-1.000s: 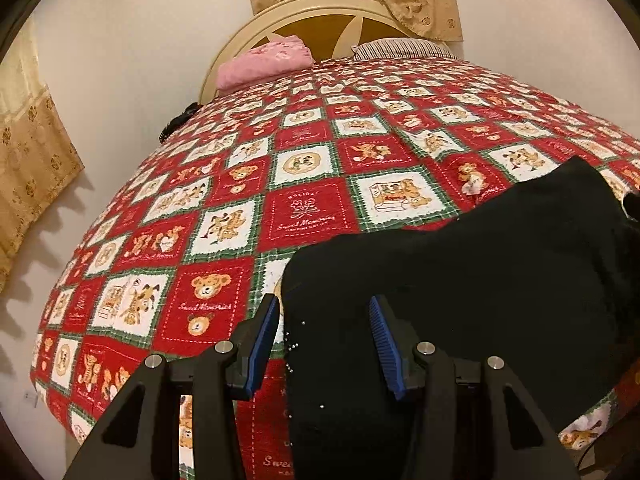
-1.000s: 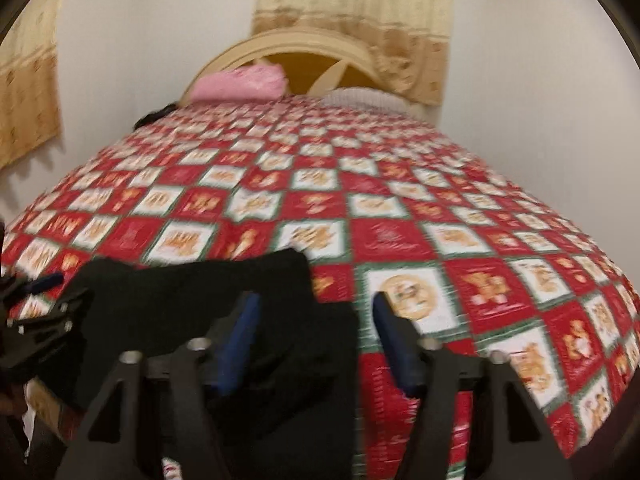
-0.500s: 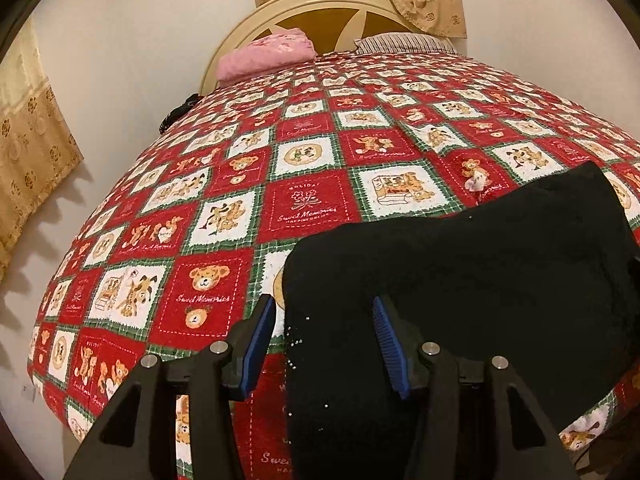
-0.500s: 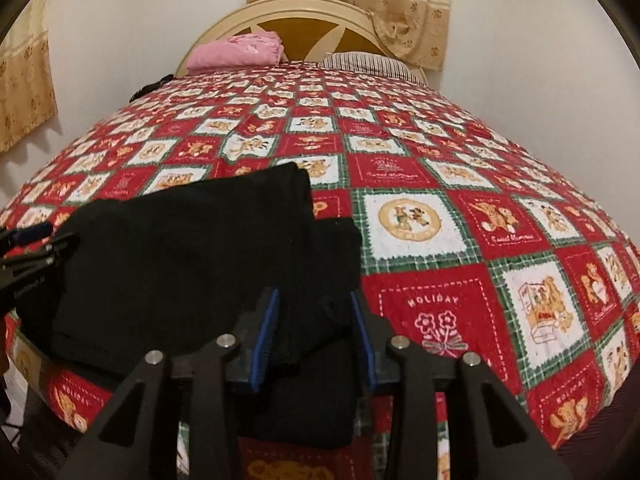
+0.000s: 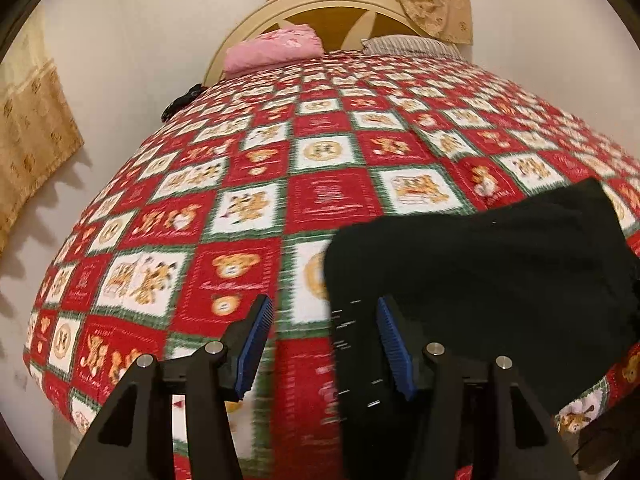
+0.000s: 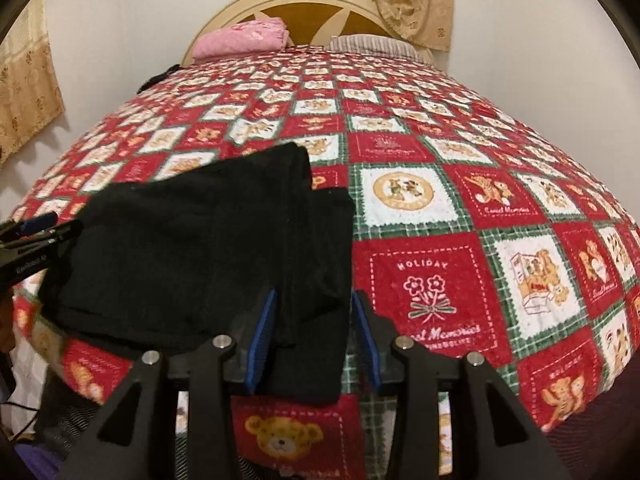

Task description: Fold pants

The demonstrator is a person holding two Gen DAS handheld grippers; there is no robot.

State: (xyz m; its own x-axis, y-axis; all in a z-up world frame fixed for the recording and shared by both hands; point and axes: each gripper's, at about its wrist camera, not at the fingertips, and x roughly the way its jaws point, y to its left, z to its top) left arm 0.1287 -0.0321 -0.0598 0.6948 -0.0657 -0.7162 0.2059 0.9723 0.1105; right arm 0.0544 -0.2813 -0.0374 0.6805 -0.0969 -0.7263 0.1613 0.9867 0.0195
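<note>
A: White walls and beige patterned curtains (image 5: 32, 148) frame a bed with a cream arched headboard (image 6: 308, 4); what covers it?

B: One red-and-white checked teddy-bear bedspread (image 5: 328, 196), with a folded pink cloth (image 5: 276, 48) and a striped pillow (image 5: 408, 46) at the head.

A: And at the left?

B: One sees the left gripper (image 5: 324, 344) with its blue-padded fingers spread wide. Its left finger hangs over the bedspread, its right over the near left edge of the folded black pants (image 5: 480, 280). Nothing is pinched between them.

A: Where do the pants lie?

B: Flat at the foot of the bed, near its edge.

A: And the right side?

B: There the right gripper (image 6: 314, 340) straddles the pants' right end, its fingers apart with the black cloth between them; whether the pads touch it cannot be told.
</note>
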